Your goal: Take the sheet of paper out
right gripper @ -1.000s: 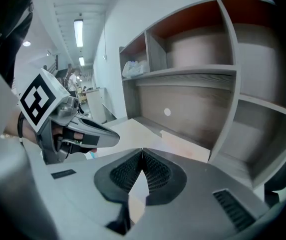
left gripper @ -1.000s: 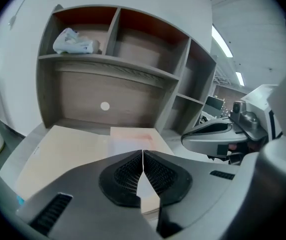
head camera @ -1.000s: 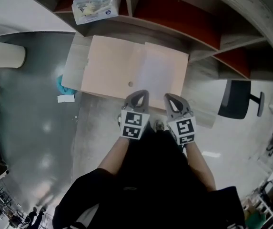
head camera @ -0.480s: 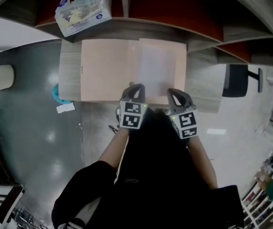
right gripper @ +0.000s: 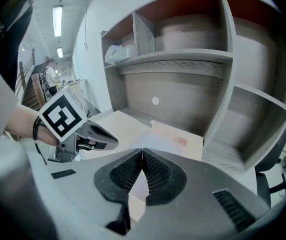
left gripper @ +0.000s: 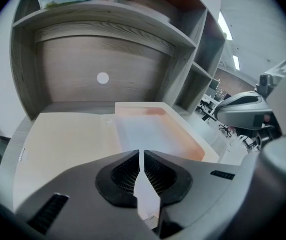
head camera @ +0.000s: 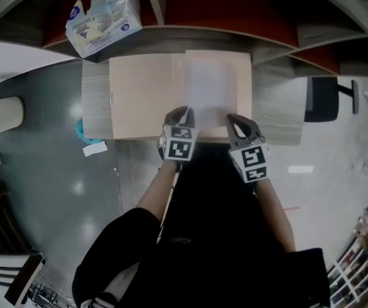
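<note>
Over desk: left gripper, right gripper closed

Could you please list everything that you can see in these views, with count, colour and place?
Pale peach folder lying open: one, peach, flat on the desk.
White sheet of paper: one, white, on the folder's right half.
Grey wooden desk: one, grey, under the folder.
Grey wooden shelf unit: one, grey with red-brown backs, behind the desk.
Plastic pack of tissues: one, white and blue, upper-left shelf.
Black office chair: one, black, right of the desk.
Blue object: one, floor by the desk's left edge; kind unclear.
White scrap: one, floor nearby.
Left gripper: one, grey, shut, at the folder's near edge.
Right gripper: one, grey, shut, beside it.
</note>
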`<state>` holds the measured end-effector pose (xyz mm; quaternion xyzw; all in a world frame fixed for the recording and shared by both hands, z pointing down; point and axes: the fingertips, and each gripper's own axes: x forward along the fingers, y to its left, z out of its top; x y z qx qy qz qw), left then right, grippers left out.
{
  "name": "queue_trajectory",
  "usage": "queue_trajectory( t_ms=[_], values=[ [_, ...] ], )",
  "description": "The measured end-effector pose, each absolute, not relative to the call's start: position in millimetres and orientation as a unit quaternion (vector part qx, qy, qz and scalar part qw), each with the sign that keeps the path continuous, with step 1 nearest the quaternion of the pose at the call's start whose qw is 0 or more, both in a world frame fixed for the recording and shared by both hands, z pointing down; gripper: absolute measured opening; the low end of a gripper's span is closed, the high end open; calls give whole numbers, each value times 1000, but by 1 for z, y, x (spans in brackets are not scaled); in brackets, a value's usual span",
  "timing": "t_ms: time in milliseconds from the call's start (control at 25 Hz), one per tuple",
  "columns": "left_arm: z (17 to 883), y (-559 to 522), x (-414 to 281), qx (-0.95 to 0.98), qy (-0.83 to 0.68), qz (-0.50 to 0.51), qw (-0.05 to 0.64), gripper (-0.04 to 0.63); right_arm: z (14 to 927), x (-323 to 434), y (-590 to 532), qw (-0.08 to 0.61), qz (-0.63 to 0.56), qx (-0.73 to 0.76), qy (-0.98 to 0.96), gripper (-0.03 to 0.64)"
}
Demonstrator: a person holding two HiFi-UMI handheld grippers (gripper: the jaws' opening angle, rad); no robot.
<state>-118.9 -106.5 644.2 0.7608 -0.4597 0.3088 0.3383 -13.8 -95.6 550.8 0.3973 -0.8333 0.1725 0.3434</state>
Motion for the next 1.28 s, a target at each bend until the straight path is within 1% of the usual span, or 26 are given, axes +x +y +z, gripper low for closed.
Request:
queue_trajectory(
  t_ms=[160,200,280,360,520,640,880,1280],
  values=[
    [662,-103,-122,747,-450,338,354,51,551,-16,-99,341,174,397,-834,17],
    [666,-103,-123,744,-448,343,358,60,551,-16,-101,341,174,397,-834,17],
    [674,-103,-123,737,-445,351,368,118,552,-16,-103,340,176,397,-834,18],
    [680,-105,-125,731,-447,355,373,143,553,-14,-105,340,179,398,-833,17],
    [677,-120,-126,731,-457,331,384,156,556,-11,-106,341,186,401,-830,17],
    [682,-127,-127,719,-462,313,413,163,558,-9,-108,341,190,402,-828,17],
    [704,-129,-126,702,-443,323,454,179,557,-3,-111,334,202,410,-824,17],
    [716,-131,-126,691,-445,352,448,179,556,13,-110,336,201,423,-817,18]
  ],
)
